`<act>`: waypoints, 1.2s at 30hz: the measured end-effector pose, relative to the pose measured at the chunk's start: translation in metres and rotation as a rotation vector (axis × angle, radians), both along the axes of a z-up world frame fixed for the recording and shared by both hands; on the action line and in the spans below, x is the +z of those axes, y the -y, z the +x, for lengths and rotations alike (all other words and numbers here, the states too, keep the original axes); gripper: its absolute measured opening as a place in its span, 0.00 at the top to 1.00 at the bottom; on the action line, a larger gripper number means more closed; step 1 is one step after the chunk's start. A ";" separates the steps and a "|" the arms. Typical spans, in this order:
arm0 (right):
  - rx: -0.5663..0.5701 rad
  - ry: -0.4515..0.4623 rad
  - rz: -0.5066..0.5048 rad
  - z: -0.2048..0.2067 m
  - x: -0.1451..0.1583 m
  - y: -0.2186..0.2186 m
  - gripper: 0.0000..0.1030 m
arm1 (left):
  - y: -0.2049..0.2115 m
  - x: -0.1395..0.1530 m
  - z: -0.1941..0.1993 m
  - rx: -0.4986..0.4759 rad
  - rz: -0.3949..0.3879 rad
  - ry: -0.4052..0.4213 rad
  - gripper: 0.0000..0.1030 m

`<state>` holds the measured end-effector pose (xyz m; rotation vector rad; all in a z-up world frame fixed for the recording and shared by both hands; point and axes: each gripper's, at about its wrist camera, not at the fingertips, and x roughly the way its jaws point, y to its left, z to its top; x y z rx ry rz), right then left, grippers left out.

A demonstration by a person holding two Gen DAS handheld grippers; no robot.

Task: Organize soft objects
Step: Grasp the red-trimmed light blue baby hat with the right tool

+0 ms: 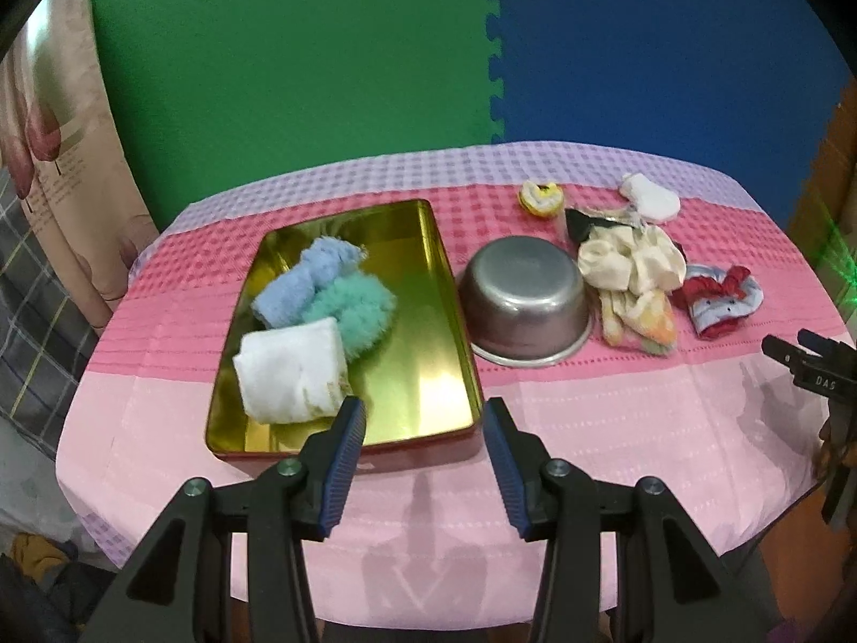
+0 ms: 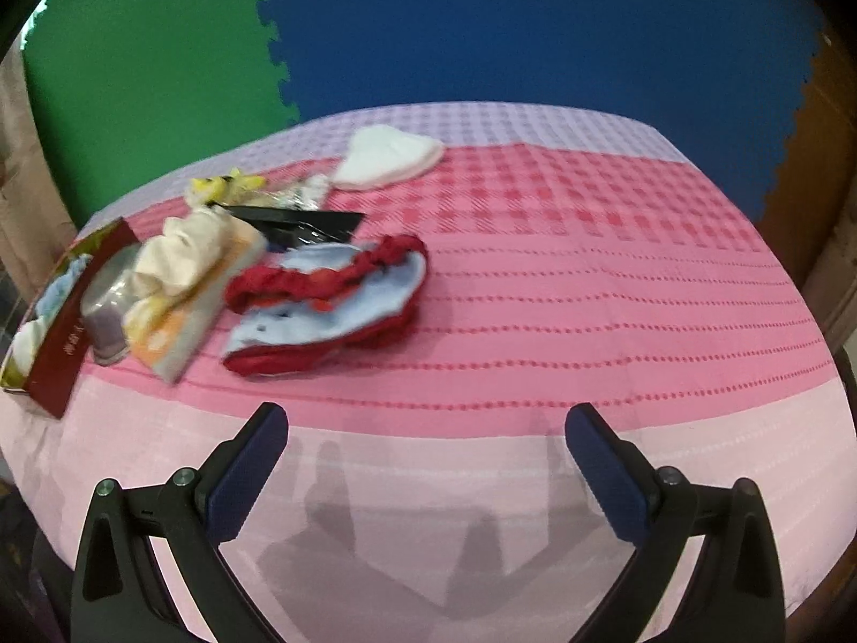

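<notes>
Gold-lined and shallow, the tin tray [image 1: 428, 332] already holds three soft pieces: a white folded cloth [image 1: 292, 369] at its near end, a blue fluffy cloth [image 1: 305, 284] and a teal one [image 1: 351, 313] touching just behind it, which suggests the tray is the collecting place. Just right of the tray stands a steel bowl [image 1: 527, 300], empty as far as its inside shows. Right of the bowl the unsorted things lie loose on the pink tablecloth [image 1: 616, 418]: a cream bundle [image 1: 629, 262] touching the bowl's rim, a red-and-blue frilled piece [image 2: 332, 305] beyond it, a white mitten [image 2: 388, 158] and a small yellow item [image 1: 541, 197] farther back. The left gripper [image 1: 426, 461] hangs over the tray's near edge, jaws moderately parted, nothing between them. The right gripper [image 2: 428, 474], jaws wide and empty, sits near the frilled piece, probably the next pick.
</notes>
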<state>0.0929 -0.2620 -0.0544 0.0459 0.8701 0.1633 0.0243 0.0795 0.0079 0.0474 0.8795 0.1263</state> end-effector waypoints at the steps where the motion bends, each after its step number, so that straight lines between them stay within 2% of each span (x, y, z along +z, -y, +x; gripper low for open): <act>1: 0.003 0.002 0.008 -0.001 0.001 -0.001 0.00 | 0.001 -0.001 0.001 0.000 -0.002 -0.005 0.55; 15: 0.024 -0.005 0.029 0.006 0.004 -0.009 0.00 | 0.010 -0.015 0.005 -0.001 -0.010 -0.036 0.55; 33: 0.142 0.000 -0.021 0.043 0.008 -0.041 0.00 | 0.045 -0.035 0.002 -0.100 -0.037 -0.083 0.55; 36: 0.148 -0.017 -0.067 0.058 0.003 -0.051 0.00 | 0.046 -0.036 0.002 -0.108 -0.038 -0.090 0.55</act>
